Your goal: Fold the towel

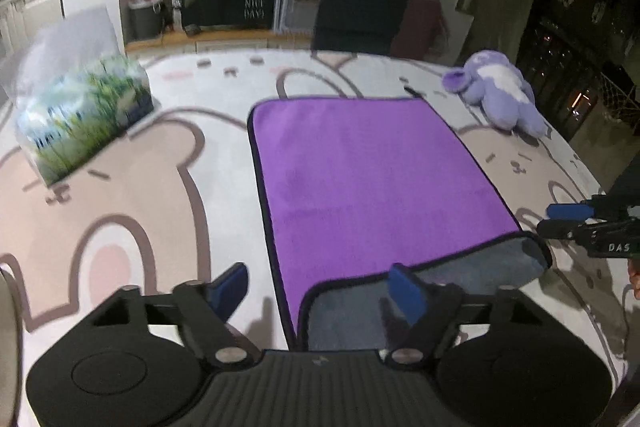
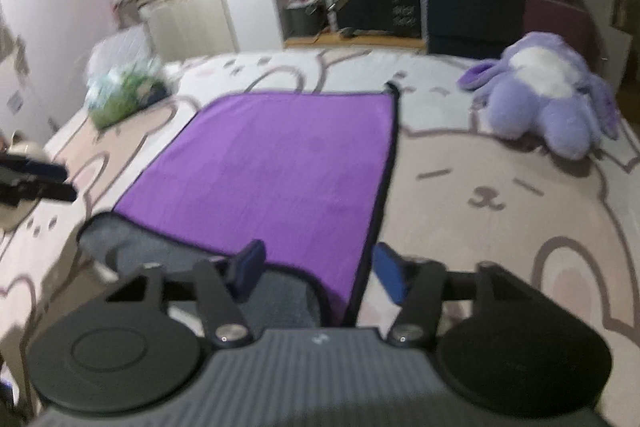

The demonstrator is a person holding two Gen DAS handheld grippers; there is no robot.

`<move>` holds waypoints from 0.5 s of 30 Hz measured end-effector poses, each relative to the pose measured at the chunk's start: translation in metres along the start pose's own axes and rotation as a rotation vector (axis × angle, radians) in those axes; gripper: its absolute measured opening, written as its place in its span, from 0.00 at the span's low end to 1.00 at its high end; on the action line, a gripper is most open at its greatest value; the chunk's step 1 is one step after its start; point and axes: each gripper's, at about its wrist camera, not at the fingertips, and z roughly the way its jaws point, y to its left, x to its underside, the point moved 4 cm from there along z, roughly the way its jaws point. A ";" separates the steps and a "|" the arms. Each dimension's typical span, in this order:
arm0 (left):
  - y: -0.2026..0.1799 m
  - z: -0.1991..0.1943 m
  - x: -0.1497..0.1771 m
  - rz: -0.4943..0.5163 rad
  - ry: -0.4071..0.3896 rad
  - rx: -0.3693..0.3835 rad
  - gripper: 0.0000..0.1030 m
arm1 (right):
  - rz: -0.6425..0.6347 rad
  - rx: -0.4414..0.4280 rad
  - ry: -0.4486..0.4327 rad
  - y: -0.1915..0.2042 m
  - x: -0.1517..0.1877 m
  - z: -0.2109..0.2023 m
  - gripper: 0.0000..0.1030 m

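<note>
A purple towel (image 1: 360,179) with a dark hem lies flat on the bear-print mat (image 1: 120,179). Its near edge is turned over, showing the grey underside (image 1: 480,267). My left gripper (image 1: 320,291) is open above the towel's near left corner, holding nothing. The right gripper (image 1: 560,221) shows at the right edge of the left wrist view, beside the turned-over corner. In the right wrist view the towel (image 2: 272,171) lies ahead, with the grey flap (image 2: 120,235) at its near left. My right gripper (image 2: 320,271) is open above the near right corner. The left gripper (image 2: 44,179) shows at the left edge.
A tissue box (image 1: 80,115) stands on the mat at the far left; it also shows in the right wrist view (image 2: 124,95). A purple plush toy (image 1: 500,95) lies at the far right, closer in the right wrist view (image 2: 548,95). Furniture and shelves stand beyond the mat.
</note>
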 end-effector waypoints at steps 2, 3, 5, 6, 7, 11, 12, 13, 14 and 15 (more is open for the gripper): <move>0.003 0.004 0.003 -0.011 0.018 0.005 0.61 | -0.019 -0.015 0.036 0.003 0.004 0.006 0.50; 0.005 0.006 0.004 -0.018 0.025 0.008 0.58 | -0.029 -0.016 0.048 0.005 0.006 0.009 0.47; 0.008 0.009 0.006 -0.035 0.035 0.015 0.55 | -0.045 -0.017 0.071 0.007 0.008 0.014 0.44; 0.011 0.010 0.007 -0.042 0.040 0.019 0.54 | -0.048 -0.018 0.081 0.008 0.010 0.016 0.43; 0.012 0.011 0.008 -0.050 0.045 0.025 0.54 | -0.050 -0.019 0.090 0.008 0.011 0.018 0.43; 0.019 0.016 0.011 -0.079 0.061 0.045 0.50 | -0.052 -0.015 0.118 0.008 0.015 0.027 0.41; 0.020 0.017 0.011 -0.087 0.065 0.048 0.49 | -0.052 -0.017 0.124 0.008 0.015 0.028 0.36; 0.020 0.018 0.011 -0.093 0.068 0.050 0.49 | -0.051 -0.022 0.131 0.008 0.016 0.029 0.34; 0.021 0.019 0.012 -0.099 0.071 0.053 0.49 | -0.046 -0.025 0.137 0.008 0.017 0.030 0.32; 0.021 0.020 0.012 -0.104 0.072 0.056 0.48 | -0.045 -0.027 0.143 0.007 0.017 0.031 0.32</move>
